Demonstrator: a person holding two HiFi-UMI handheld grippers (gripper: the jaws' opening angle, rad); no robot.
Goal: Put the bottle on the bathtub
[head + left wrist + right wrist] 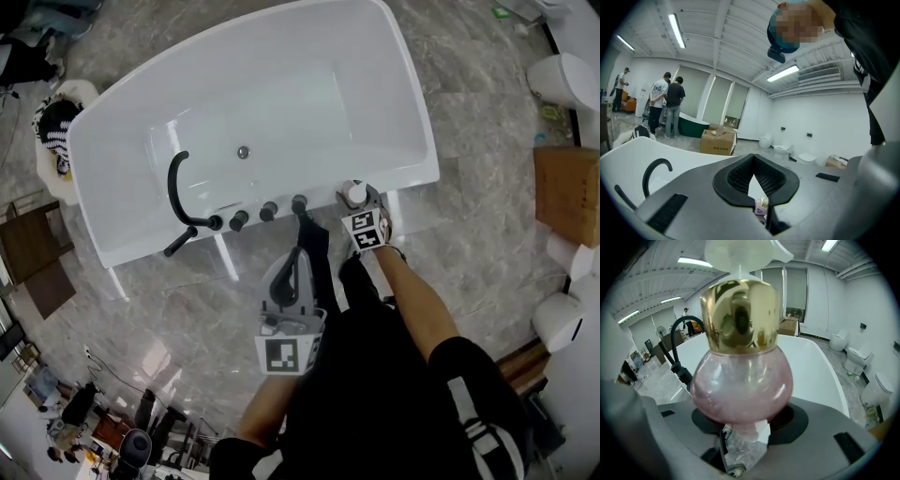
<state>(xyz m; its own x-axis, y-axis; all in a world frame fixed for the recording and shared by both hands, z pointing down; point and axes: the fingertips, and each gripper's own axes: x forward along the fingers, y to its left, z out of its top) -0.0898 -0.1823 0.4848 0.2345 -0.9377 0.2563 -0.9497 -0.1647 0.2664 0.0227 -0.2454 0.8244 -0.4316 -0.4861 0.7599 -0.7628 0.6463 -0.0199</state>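
Observation:
The bottle (740, 380) has a round pink body, a gold collar and a white pump top. My right gripper (740, 432) is shut on its lower part. In the head view the bottle (354, 193) and right gripper (362, 206) are over the near right rim of the white bathtub (412, 103); whether the bottle touches the rim is hidden. My left gripper (300, 251) hangs lower, close to the person's body, its jaws shut with nothing held. In the left gripper view only a thin slit (761, 197) stays between the jaws.
A black curved faucet (176, 187) and three black knobs (268, 211) stand on the tub's near rim, left of the bottle. White toilets (562, 80) and a cardboard box (567, 192) are at the right. People (665, 105) stand far off behind the tub.

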